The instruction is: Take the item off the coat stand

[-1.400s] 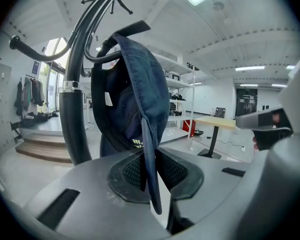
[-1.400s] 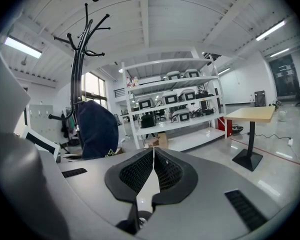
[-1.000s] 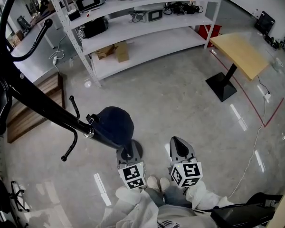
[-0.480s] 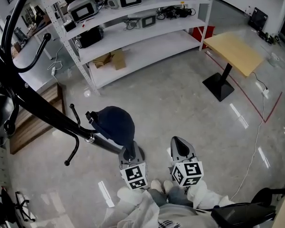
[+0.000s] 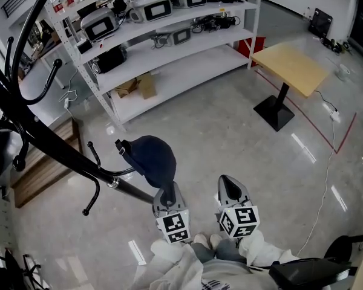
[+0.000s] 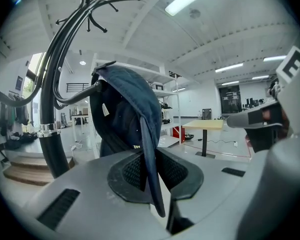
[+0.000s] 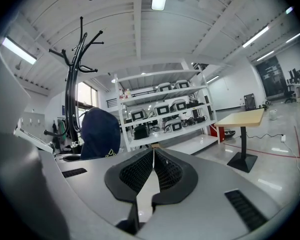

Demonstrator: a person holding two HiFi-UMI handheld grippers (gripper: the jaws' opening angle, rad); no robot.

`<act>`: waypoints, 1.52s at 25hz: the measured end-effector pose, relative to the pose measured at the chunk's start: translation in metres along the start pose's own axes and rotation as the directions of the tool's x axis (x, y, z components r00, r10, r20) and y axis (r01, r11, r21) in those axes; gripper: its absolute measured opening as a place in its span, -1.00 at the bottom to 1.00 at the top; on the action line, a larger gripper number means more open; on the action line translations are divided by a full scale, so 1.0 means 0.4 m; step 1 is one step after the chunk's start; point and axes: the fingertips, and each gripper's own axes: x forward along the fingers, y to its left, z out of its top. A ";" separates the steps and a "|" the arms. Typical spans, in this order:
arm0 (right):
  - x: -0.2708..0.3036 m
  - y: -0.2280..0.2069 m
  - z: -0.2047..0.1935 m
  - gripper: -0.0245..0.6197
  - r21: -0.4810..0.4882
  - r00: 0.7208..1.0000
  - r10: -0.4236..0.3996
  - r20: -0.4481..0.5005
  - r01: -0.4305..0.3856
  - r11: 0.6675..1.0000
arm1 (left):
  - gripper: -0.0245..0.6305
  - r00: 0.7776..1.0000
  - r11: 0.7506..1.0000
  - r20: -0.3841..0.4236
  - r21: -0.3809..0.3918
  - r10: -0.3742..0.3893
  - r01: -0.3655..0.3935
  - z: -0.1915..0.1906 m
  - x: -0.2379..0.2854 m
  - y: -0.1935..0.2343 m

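A dark navy cap [image 5: 150,159] hangs at a side hook of the black coat stand [image 5: 48,144], which slants across the left of the head view. My left gripper [image 5: 165,189] is shut on the cap's brim. In the left gripper view the brim [image 6: 149,149] stands edge-on between the pads, and a hook of the stand [image 6: 50,109] reaches into the cap's crown [image 6: 125,109]. My right gripper [image 5: 228,186] sits beside the left one, shut with nothing in it. The right gripper [image 7: 152,166] points past the cap [image 7: 100,131] and the stand [image 7: 72,84] on its left.
A white shelf rack [image 5: 163,35] with several devices and cardboard boxes stands behind. A wooden table [image 5: 290,68] on a black foot is at the right. A low wooden platform [image 5: 42,168] lies at the left. A cable [image 5: 323,186] and red tape cross the glossy floor.
The head view has tilted, so the shelf and table sit lower. The cap and my left gripper have shifted slightly right of the stand's pole. The grip on the brim is unchanged.
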 end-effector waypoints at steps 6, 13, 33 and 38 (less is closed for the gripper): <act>-0.022 -0.028 0.024 -0.88 0.005 1.000 -0.012 0.025 0.012 1.000 | -0.83 0.999 0.999 0.032 0.005 -0.034 0.034 0.050 -0.009 -0.048; -0.070 -0.067 0.045 -0.88 0.003 0.999 -0.007 0.043 0.007 1.000 | -0.83 0.991 0.992 0.055 -0.021 -0.119 0.121 0.097 -0.054 -0.154; -0.140 0.072 -0.031 -0.88 -0.022 0.964 0.259 -0.059 -0.261 0.965 | -0.83 0.997 0.993 -0.066 -0.112 -0.038 0.031 0.011 -0.250 -0.248; -0.152 0.099 -0.044 -0.88 -0.020 0.956 0.287 -0.060 -0.288 0.957 | -0.83 0.999 0.993 -0.047 -0.116 -0.023 0.017 0.008 -0.289 -0.252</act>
